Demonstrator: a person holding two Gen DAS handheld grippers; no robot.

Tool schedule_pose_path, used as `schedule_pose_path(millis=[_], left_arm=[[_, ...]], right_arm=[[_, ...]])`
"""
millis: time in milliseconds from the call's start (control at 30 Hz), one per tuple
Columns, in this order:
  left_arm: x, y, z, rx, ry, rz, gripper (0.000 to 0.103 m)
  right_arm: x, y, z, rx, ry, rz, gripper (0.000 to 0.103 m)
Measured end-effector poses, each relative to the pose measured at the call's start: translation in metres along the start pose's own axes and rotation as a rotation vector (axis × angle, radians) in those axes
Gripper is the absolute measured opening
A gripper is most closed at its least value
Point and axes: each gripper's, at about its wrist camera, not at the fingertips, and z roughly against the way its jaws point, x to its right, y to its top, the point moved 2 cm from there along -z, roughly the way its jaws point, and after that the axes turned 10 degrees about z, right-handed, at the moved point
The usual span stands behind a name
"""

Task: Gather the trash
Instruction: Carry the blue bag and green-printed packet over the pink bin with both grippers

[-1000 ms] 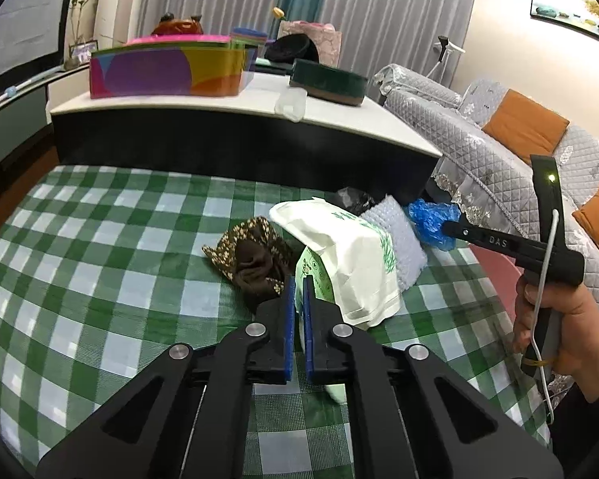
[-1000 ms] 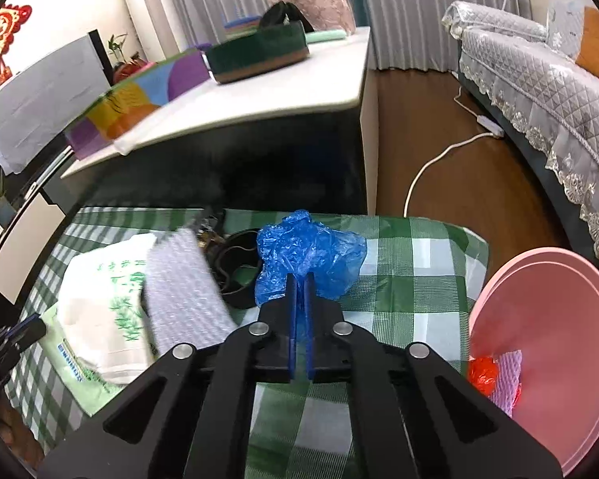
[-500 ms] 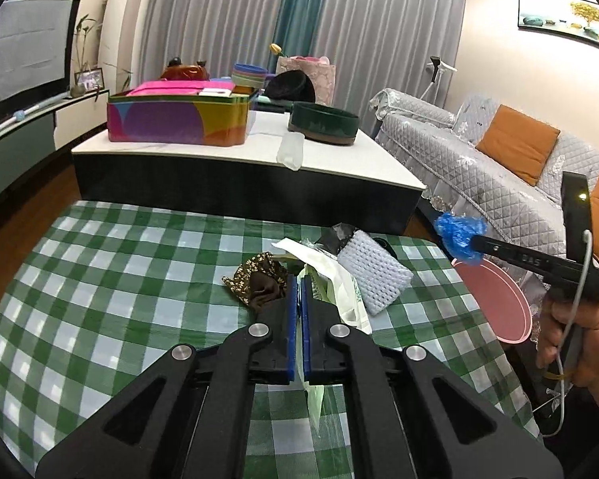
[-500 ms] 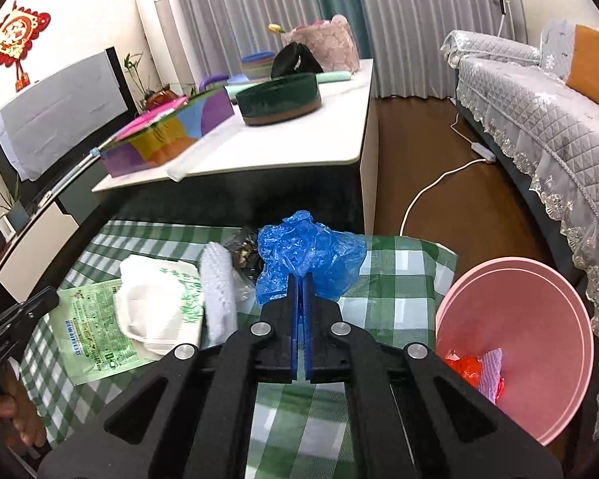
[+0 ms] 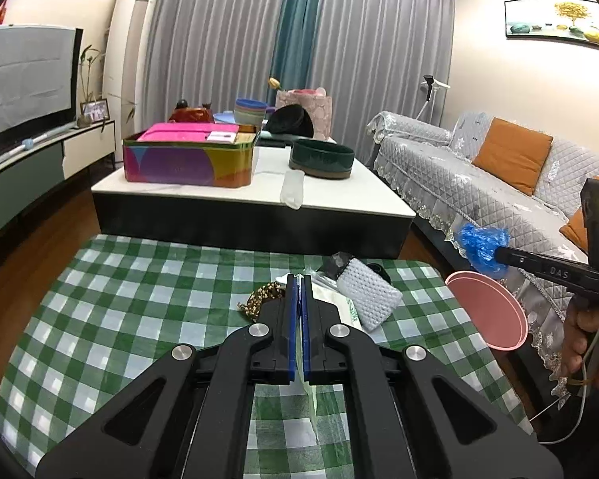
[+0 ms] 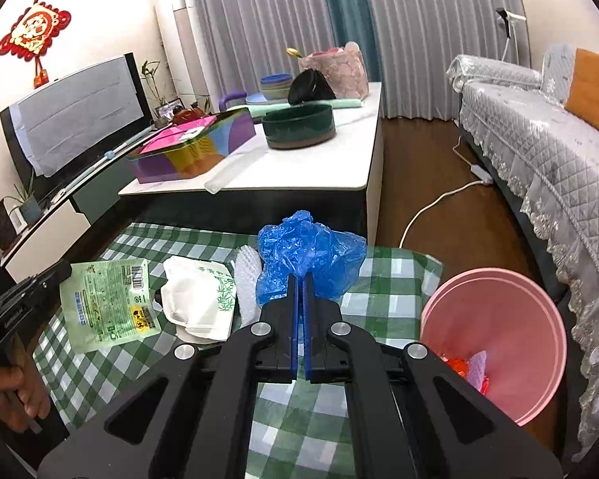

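My left gripper is shut on a green printed pouch, held above the green checked table; only its thin edge shows in the left wrist view. My right gripper is shut on a crumpled blue plastic bag, held above the table's right side; the bag also shows in the left wrist view. A pink bin stands right of the table and holds red and white scraps. A white paper bag, white foam net and brown patterned cloth lie on the table.
A low white-topped coffee table with a colourful tin and dark green bowl stands behind. A grey sofa runs along the right. A white cable lies on the wood floor.
Both grippers have risen. The left lifted the green pouch off the table; the right carried the blue bag up and toward the pink bin.
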Motion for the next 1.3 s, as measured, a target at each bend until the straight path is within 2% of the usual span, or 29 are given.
schedule_pose_path(millis=[167, 400, 667, 1300], left_arm=[[0.012, 0.007, 0.011, 0.031, -0.020, -0.024, 0.002], [0.030, 0.010, 0.010, 0.028, -0.056, -0.027, 0.002], [0.056, 0.005, 0.002, 0.007, -0.084, -0.069, 0.002], [0.105, 0.008, -0.039, -0.032, -0.127, -0.118, 0.002]], right_arm=[[0.009, 0.007, 0.023, 0.026, -0.035, 0.027, 0.002], [0.035, 0.006, 0.053, 0.076, -0.087, 0.023, 0.002], [0.059, -0.017, 0.049, 0.075, -0.124, -0.030, 0.002], [0.104, -0.025, 0.063, 0.116, -0.206, -0.105, 0.002]])
